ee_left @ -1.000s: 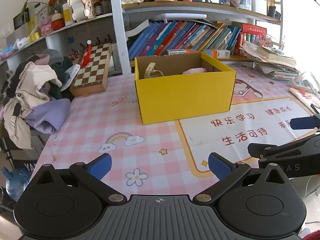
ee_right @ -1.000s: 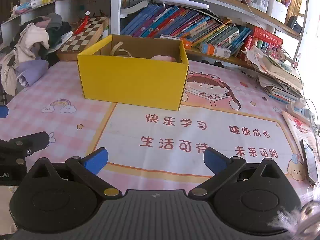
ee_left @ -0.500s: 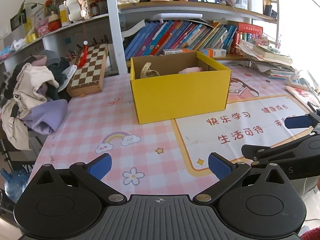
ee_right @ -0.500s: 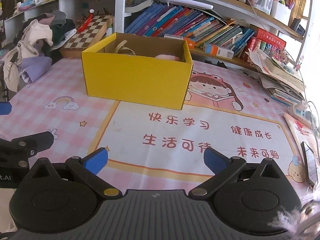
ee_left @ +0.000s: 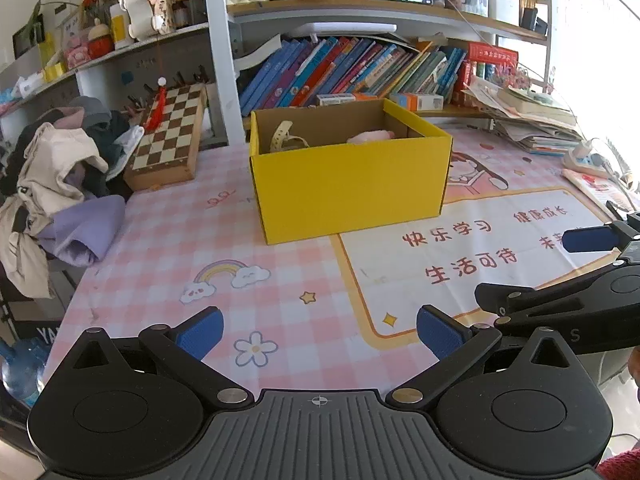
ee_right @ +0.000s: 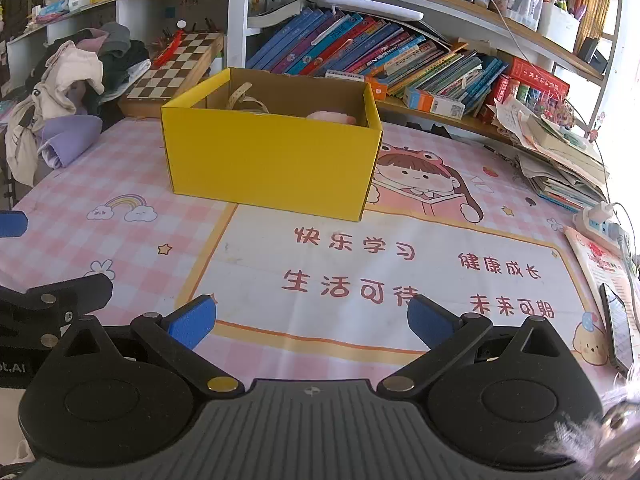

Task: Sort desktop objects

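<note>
A yellow cardboard box [ee_left: 348,184] stands open on the pink checked table mat [ee_left: 256,276]; it also shows in the right wrist view [ee_right: 268,164]. Inside it lie a beige strap [ee_left: 285,141] and a pink soft item [ee_left: 370,137], also seen in the right wrist view as the strap [ee_right: 244,98] and pink item [ee_right: 330,116]. My left gripper [ee_left: 319,330] is open and empty, low over the mat in front of the box. My right gripper [ee_right: 310,320] is open and empty, beside it to the right.
A chessboard [ee_left: 172,136] leans at the back left next to a pile of clothes [ee_left: 56,184]. Books [ee_right: 360,52] fill the shelf behind the box. A stack of papers [ee_right: 560,160], a power strip [ee_right: 600,224] and a phone [ee_right: 620,328] lie at the right.
Both grippers have drawn back a little from the box and risen slightly. Both stay open and empty. The box has not moved.
</note>
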`<state>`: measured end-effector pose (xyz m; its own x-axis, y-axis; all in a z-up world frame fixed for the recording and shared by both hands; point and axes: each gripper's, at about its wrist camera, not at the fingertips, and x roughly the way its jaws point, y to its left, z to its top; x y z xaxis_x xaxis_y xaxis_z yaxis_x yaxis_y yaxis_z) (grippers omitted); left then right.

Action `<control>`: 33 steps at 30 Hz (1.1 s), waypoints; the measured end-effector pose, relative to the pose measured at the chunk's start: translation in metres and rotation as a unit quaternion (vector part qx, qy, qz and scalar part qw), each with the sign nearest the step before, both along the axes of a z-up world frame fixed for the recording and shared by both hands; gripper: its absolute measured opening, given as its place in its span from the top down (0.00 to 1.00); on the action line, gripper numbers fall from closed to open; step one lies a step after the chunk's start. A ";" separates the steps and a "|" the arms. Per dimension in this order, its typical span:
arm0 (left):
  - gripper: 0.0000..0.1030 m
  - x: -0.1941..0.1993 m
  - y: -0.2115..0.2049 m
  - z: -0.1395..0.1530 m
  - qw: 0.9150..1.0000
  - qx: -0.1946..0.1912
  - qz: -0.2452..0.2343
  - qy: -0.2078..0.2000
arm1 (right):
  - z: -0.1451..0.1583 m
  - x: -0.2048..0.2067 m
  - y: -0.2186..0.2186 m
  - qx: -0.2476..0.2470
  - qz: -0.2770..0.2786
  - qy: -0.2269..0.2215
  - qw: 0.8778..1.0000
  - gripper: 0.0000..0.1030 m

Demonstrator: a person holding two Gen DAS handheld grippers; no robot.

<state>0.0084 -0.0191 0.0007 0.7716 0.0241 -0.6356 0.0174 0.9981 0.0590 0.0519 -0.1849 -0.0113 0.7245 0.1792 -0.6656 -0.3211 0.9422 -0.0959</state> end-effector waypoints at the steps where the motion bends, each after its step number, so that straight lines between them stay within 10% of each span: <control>1: 0.00 0.000 0.000 0.000 1.000 0.000 0.000 0.001 | 0.000 0.000 0.000 0.000 0.000 0.000 1.000 0.00; 33: 0.00 0.001 -0.001 -0.002 1.000 0.000 -0.001 0.004 | -0.003 0.002 0.003 0.000 0.001 0.008 1.000 0.00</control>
